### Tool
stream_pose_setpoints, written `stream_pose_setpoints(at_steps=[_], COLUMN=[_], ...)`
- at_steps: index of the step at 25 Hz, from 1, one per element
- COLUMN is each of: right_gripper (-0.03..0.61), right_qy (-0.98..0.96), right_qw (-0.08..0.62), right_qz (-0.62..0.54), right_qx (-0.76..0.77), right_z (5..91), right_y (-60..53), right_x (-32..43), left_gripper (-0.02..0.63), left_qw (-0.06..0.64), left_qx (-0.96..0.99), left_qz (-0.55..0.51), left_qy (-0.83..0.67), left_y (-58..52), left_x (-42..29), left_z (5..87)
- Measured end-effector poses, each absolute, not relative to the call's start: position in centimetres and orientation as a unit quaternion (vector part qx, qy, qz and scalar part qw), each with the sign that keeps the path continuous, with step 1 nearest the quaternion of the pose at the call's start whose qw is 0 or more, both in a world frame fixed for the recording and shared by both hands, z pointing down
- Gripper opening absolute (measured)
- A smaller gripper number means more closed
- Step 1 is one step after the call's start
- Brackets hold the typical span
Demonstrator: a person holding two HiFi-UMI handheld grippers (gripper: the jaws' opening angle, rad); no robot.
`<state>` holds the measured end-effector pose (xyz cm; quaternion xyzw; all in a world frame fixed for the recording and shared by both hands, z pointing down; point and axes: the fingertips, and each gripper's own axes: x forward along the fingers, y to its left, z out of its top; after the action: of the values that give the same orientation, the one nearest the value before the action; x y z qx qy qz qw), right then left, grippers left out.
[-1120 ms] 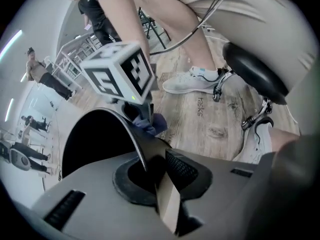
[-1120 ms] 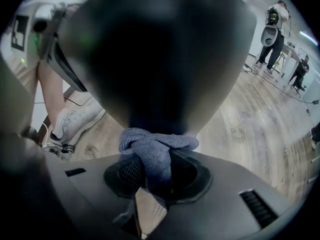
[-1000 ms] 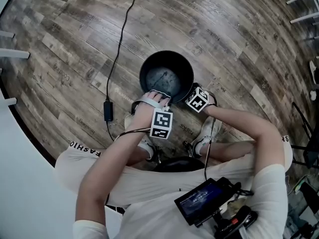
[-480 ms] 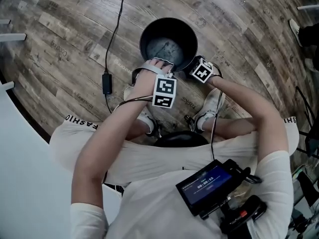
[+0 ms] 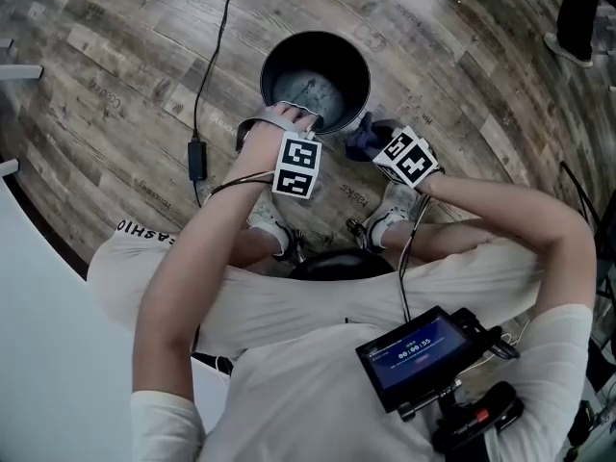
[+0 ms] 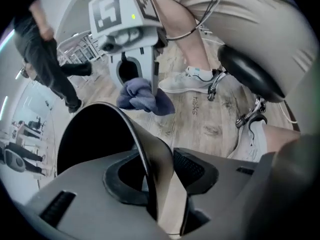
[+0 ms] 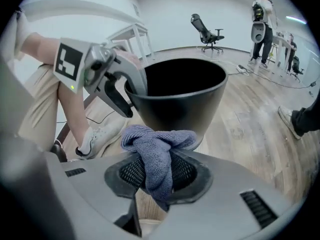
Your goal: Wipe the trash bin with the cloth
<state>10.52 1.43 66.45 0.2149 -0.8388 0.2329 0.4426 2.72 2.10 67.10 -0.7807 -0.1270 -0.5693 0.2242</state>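
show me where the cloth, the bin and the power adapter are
cloth [image 7: 157, 166]: right gripper view, on its hanging fold
bin [image 5: 318, 87]: head view, on its bare inner bottom
power adapter [image 5: 195, 159]: head view, on the middle of its black body

The trash bin [image 7: 175, 104] is dark, smooth and faintly glossy, like plastic, its inside bottom scuffed dull. The cloth [image 7: 159, 156] is soft, nubby blue-grey terry. The floor [image 5: 106, 56] shows weathered wood-grain planks with a matt finish.
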Motion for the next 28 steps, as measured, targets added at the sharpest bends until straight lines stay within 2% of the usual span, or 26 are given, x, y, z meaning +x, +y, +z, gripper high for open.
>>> stream_pose_setpoints(at_steps=[1,3,5,12,22,28], right_gripper=[0.106,0.106,0.106,0.106,0.106,0.107], right_qy=[-0.841,-0.842,-0.838,-0.828,-0.804,-0.804], right_qw=[0.435,0.425,0.424,0.461,0.517,0.510], right_qz=[0.232,0.235,0.243,0.222,0.174,0.203], right_qx=[0.221,0.234,0.241,0.229,0.236,0.229], right_z=[65.7,64.9,64.9,69.1,83.8,83.1], right_y=[1.3,0.3,-1.0,-2.0,-2.5,-2.1], right_x=[10.2,9.5,9.0,9.2,9.7,10.3], left_gripper=[0.162,0.092,0.071,0.067,0.067,0.067], left_qw=[0.234,0.249,0.257,0.259,0.261,0.255], left_qx=[-0.776,-0.769,-0.767,-0.768,-0.769,-0.771], left_qz=[-0.572,-0.574,-0.574,-0.573,-0.570,-0.572], left_qy=[-0.127,-0.128,-0.129,-0.121,-0.126,-0.117], left_y=[2.1,2.1,2.1,1.8,1.8,1.6], left_x=[2.7,2.7,2.8,3.0,3.0,3.0], left_z=[67.3,67.5,67.5,67.5,67.4,67.5])
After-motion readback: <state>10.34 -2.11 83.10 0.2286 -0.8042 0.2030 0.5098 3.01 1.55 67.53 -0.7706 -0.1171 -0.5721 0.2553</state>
